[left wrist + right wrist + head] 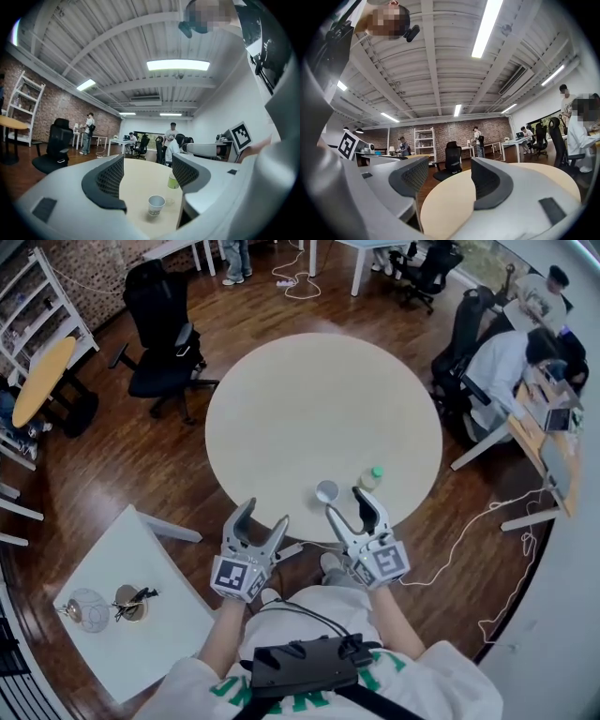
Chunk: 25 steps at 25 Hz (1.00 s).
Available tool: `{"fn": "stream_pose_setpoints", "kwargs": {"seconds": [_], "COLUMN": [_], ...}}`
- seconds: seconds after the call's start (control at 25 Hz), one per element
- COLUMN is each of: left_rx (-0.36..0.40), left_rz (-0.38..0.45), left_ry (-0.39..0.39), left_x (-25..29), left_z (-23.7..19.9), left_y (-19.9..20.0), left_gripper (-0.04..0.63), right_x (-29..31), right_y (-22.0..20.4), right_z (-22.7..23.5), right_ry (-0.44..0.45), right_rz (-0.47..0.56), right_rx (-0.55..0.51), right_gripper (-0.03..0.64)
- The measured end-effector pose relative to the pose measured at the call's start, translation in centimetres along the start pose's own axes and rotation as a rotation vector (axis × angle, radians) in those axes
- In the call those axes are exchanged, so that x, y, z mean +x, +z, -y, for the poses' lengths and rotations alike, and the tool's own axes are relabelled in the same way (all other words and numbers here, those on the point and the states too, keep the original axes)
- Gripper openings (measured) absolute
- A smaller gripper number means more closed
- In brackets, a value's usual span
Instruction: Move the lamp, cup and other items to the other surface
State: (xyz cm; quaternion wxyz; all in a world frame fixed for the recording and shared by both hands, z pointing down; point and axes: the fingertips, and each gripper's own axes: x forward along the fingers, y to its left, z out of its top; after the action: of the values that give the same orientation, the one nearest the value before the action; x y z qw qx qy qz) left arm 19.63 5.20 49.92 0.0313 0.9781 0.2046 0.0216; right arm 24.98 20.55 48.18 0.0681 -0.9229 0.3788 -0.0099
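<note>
A white paper cup (pixel 326 491) and a small bottle with a green cap (pixel 371 478) stand near the front edge of the round beige table (pixel 319 409). My left gripper (pixel 263 514) hovers open at that edge, left of the cup. In the left gripper view the cup (pixel 156 205) and the bottle (pixel 174 181) show between its open jaws, apart from them (pixel 147 176). The right gripper (pixel 347 504) is open just in front of the cup and bottle, empty (pixel 449 180). A globe lamp (pixel 86 609) and a round holder with dark items (pixel 131 602) sit on the white square table (pixel 141 652) at lower left.
A black office chair (pixel 159 334) stands left of the round table. People sit at desks (pixel 525 362) to the right, with a white cable (pixel 487 531) trailing on the wood floor. A shelf and a small yellow table (pixel 42 381) are at far left.
</note>
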Motion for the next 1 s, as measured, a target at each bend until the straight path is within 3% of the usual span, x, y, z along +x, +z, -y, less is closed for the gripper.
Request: {"fn": "stream_pose_setpoints", "kwargs": {"seconds": [0.24, 0.48, 0.56, 0.64, 0.8, 1.0], "left_rx": [-0.047, -0.042, -0.043, -0.049, -0.059, -0.047], "left_rz": [-0.034, -0.084, -0.107, -0.122, -0.143, -0.154], "left_ry": [-0.047, -0.062, -0.053, -0.041, -0.004, 0.061], "left_x": [2.7, 3.6, 3.8, 4.1, 4.4, 3.8], "left_z": [1.6, 1.7, 1.7, 1.6, 1.3, 0.2], "left_y": [-0.7, -2.6, -3.1, -3.1, -2.9, -3.6], "left_gripper": [0.310, 0.310, 0.310, 0.311, 0.310, 0.310], "right_x": [-1.4, -1.6, -1.6, -1.5, -0.5, 2.3], "right_y": [-3.4, -13.6, -17.5, -20.7, -25.1, -27.5], "right_z": [3.4, 5.7, 6.1, 6.3, 6.5, 8.1], "right_ry": [-0.085, -0.117, -0.122, -0.117, -0.083, -0.100], "right_rz": [-0.065, -0.273, -0.352, -0.415, -0.504, -0.565], "right_rx": [0.053, 0.081, 0.107, 0.135, 0.126, 0.052], "right_gripper": [0.314, 0.316, 0.417, 0.469, 0.469, 0.468]}}
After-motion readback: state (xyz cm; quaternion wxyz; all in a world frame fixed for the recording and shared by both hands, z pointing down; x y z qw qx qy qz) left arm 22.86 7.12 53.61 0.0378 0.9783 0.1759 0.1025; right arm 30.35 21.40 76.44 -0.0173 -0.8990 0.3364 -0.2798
